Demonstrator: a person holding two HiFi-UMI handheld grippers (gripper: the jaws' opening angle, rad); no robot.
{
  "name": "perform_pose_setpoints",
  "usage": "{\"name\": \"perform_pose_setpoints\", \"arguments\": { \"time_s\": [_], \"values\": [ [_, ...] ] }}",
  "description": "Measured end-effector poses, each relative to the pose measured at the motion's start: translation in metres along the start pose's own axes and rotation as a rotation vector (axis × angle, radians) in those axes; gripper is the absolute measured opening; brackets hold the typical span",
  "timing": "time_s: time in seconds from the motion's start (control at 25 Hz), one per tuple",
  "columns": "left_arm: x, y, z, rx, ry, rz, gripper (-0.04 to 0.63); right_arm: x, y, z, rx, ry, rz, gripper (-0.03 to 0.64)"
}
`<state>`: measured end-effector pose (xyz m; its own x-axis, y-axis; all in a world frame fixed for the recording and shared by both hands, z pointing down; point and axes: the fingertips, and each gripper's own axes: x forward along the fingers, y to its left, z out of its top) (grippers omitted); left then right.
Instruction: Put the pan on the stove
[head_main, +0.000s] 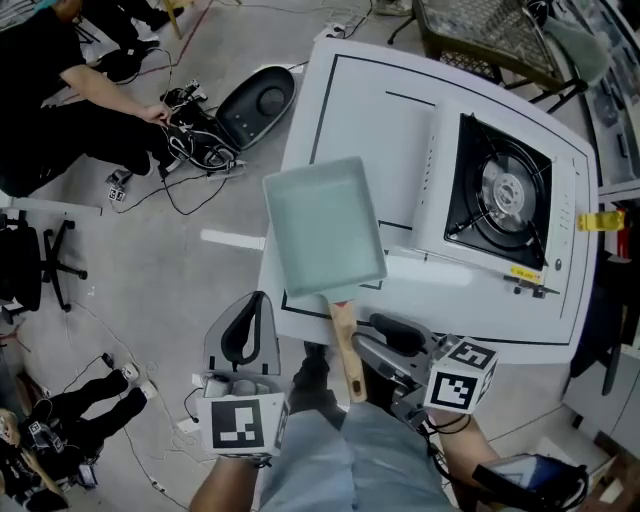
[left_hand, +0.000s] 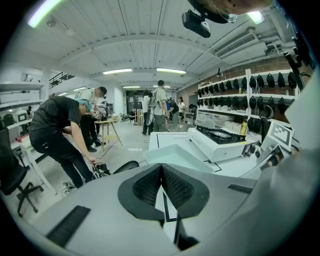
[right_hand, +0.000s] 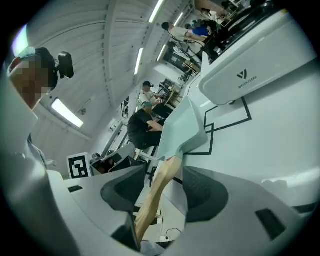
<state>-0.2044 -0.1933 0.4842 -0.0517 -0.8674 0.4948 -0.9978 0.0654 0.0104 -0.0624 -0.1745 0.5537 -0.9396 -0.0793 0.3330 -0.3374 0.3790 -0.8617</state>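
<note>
We've barely started: the pan sits on the table's near corner, well apart from the stove. Our right gripper is spread loose around the wooden handle, not squeezing it, and the left gripper is pinched closed on nothing. Grabbing, lifting and carrying are all left

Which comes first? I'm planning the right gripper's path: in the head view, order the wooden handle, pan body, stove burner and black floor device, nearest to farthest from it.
1. The wooden handle: between the right gripper's open jaws.
2. The pan body: just ahead, over the near edge of the table.
3. The stove burner: on the table's right side.
4. The black round device: off the table, upper left.
</note>
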Motion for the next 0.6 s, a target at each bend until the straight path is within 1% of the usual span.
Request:
{"name": "perform_pose_setpoints", "arguments": {
  "time_s": [0.32, 0.6],
  "values": [
    [0.014, 0.016, -0.019, -0.056, 0.051, 0.022, 0.018, 0.029, -0.014, -0.008, 0.037, 0.118, -0.012, 0.224],
    [0.017, 0.044, -0.029, -0.096, 0.067, 0.068, 0.018, 0.057, -0.010, -0.015, 0.098, 0.218, 0.012, 0.225]
  ]
}}
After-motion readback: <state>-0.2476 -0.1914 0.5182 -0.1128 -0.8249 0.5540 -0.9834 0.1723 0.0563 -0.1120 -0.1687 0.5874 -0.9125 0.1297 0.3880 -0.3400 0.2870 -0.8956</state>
